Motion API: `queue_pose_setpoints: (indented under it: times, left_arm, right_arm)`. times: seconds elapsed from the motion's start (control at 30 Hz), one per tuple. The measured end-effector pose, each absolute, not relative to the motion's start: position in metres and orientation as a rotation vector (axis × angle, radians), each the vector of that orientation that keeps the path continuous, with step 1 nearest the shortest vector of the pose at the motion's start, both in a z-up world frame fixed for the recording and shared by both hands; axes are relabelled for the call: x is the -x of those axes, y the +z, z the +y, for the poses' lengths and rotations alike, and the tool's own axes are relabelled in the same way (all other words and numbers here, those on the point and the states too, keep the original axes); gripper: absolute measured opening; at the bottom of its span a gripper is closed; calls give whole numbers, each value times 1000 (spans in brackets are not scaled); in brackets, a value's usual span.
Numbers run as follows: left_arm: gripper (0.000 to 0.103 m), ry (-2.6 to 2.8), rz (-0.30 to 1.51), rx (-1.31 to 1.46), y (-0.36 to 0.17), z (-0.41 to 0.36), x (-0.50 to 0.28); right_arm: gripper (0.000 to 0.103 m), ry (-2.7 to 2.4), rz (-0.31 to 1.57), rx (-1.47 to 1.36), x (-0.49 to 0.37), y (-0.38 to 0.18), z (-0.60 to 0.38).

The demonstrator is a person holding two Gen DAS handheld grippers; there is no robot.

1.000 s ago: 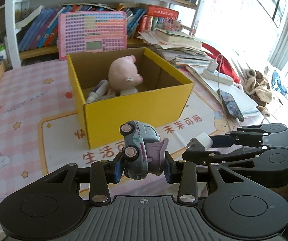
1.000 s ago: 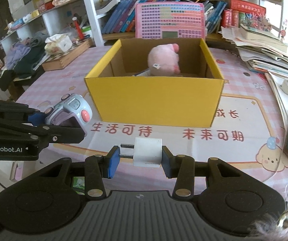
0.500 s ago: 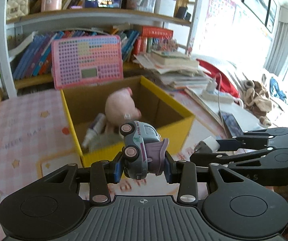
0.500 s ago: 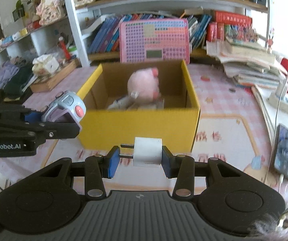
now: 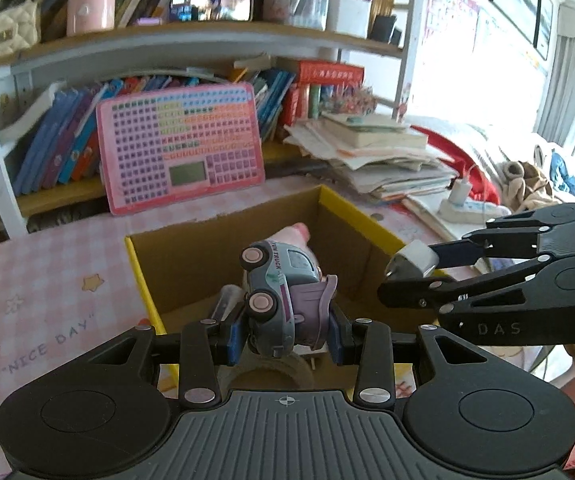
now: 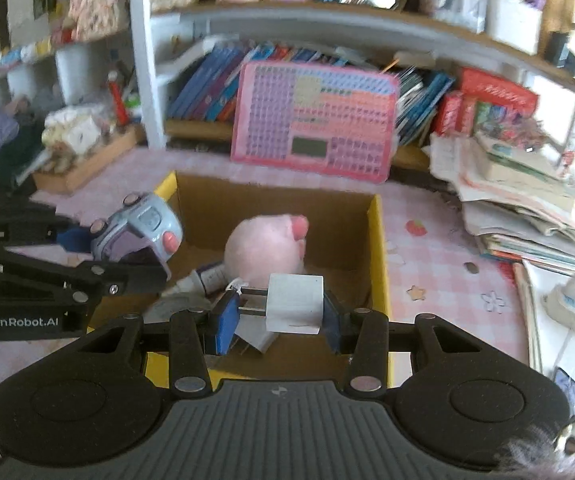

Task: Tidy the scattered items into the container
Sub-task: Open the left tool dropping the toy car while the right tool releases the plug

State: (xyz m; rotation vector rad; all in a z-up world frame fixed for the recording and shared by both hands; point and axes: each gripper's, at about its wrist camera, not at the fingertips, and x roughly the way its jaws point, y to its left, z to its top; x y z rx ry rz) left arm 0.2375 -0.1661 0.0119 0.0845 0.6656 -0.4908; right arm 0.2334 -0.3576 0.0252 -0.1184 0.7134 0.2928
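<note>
Yellow cardboard box [image 5: 367, 220] open-topped on the pink checked tablecloth [image 5: 47, 280], now filling the lower middle of both wrist views rather than sitting well ahead as a second ago. Both loads carried forward since then, from in front of the near wall to over the opening. Meaning for the task: transport about finished, release the likely next step, neither item let go yet.

Inside the box: pink plush pig [image 6: 263, 248] against the far side, a pen-like tube [image 6: 207, 276] beside it, a roll of tape partly seen under the left tool. Already tidied, by the look of it.

Left gripper [image 5: 285, 332] clamped on the toy truck [image 5: 275, 300], tipped nose-up with wheels toward the left jaw, hanging over the near-left part of the opening. Clamp unchanged from a second ago.

Right gripper [image 6: 275, 316] clamped on the white charger plug [image 6: 295, 304], prongs pointing at the left pad, body against the right pad, hanging above the box interior just in front of the pig. Same hold as before.

Two tools close side by side over the box, apart but only just; some risk of a bump on opening. Pig directly below the plug: soft landing, possible roll-off.
</note>
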Motion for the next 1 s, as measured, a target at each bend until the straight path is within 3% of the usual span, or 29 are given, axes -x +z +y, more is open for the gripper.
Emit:
queue_pose_setpoints:
  times: [0.6,1.0]
  left_arm:
    - [38,-566,816,-256,-36,-187,-293]
    - [44,-550,805,-289,-34,-187,-289]
  right_arm:
    - [41,379,1060,263,-319,-48,-335]
    - [45,370,1045,211,-311,-46,-338]
